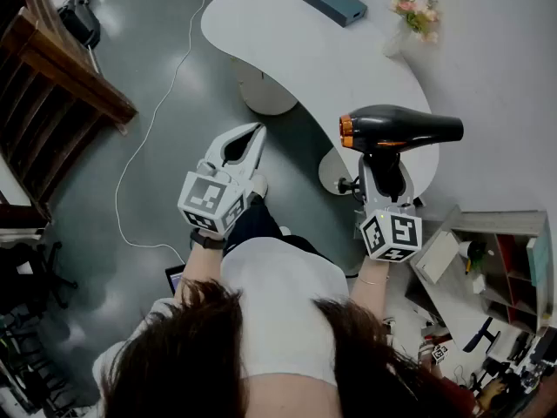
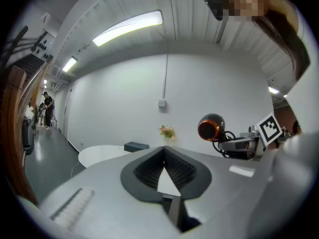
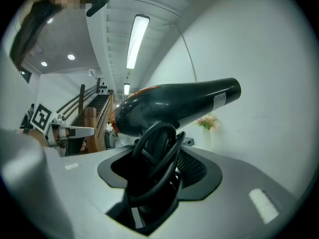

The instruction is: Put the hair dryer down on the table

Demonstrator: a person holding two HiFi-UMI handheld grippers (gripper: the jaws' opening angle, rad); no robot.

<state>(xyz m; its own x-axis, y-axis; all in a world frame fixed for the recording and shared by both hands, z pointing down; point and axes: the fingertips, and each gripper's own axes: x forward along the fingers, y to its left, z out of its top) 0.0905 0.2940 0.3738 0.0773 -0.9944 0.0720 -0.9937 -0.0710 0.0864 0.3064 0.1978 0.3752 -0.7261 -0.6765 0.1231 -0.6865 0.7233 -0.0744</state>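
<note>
A black hair dryer point(image 1: 402, 130) with an orange ring at its nozzle is held level, over the near right end of the white curved table point(image 1: 287, 42). My right gripper point(image 1: 383, 158) is shut on its handle and the cord coiled round it; the right gripper view shows the hair dryer point(image 3: 179, 106) just above the jaws. To the left, my left gripper point(image 1: 258, 131) hangs over the floor beside the table, shut, with nothing between its fingers. In the left gripper view the hair dryer point(image 2: 212, 127) shows at the right, beyond the table point(image 2: 99, 153).
A dark flat box point(image 1: 335, 3) lies at the table's far end, and a vase of flowers point(image 1: 413, 16) stands by its far right edge. A white cable point(image 1: 148, 138) runs over the floor. Wooden stairs point(image 1: 61, 68) are at the left, a cluttered shelf point(image 1: 505, 268) at the right.
</note>
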